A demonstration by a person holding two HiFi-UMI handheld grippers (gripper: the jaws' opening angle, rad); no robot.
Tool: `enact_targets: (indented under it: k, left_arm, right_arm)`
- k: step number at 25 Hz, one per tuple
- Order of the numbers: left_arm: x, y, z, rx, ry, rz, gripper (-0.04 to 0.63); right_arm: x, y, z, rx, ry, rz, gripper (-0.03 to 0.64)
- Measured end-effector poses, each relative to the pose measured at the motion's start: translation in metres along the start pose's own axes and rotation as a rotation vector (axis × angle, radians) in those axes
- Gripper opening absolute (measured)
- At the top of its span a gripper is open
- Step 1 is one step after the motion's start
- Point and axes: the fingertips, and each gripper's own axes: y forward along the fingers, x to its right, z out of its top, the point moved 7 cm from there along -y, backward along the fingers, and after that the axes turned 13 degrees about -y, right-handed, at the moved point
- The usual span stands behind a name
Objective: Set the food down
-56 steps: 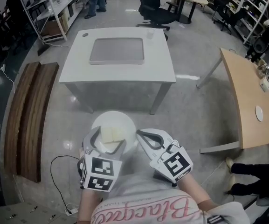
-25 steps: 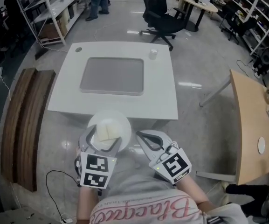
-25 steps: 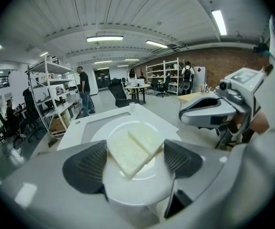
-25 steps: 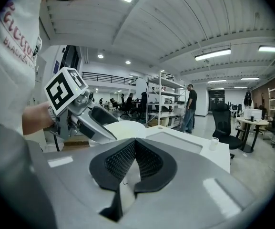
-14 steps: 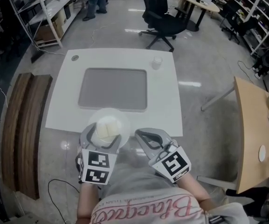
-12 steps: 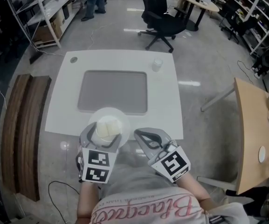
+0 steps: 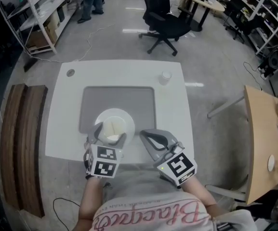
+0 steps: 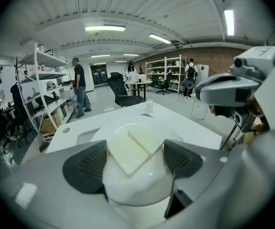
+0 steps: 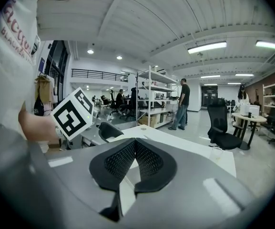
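Observation:
A white plate (image 7: 113, 121) carries two pale flat slices of food (image 7: 111, 127). My left gripper (image 7: 109, 135) is shut on the plate's near side, one jaw at each side of it. In the left gripper view the slices (image 8: 136, 146) lie on the plate (image 8: 137, 187) between the dark pads (image 8: 86, 167). The plate hangs over the near part of the grey tray (image 7: 139, 97) on the white table (image 7: 61, 124); I cannot tell whether it touches. My right gripper (image 7: 145, 133) is shut and empty beside the plate, its pads (image 9: 147, 159) pressed together.
A small clear cup (image 7: 165, 77) stands at the table's far right and a round grommet (image 7: 70, 72) sits at its far left. A black office chair (image 7: 160, 18) is beyond the table, a wooden bench (image 7: 18, 143) to its left and a wooden table (image 7: 269, 138) to its right.
The person has walked up to the white table. The plate in the left gripper went from over the floor to over the grey tray. The right gripper stayed shut beside it.

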Motion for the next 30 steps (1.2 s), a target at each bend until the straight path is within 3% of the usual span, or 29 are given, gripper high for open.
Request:
enact_targets:
  k: [12, 30]
  left_arm:
    - [-0.021, 0.071, -0.010, -0.093, -0.013, -0.057, 0.374]
    - [-0.026, 0.125, -0.030, -0.169, -0.010, -0.074, 0.374]
  right_arm:
    - [0.022, 0.040, -0.023, -0.071, 0.157, -0.004, 0.002]
    - [0.042, 0.055, -0.041, -0.153, 0.182, -0.007, 0.002]
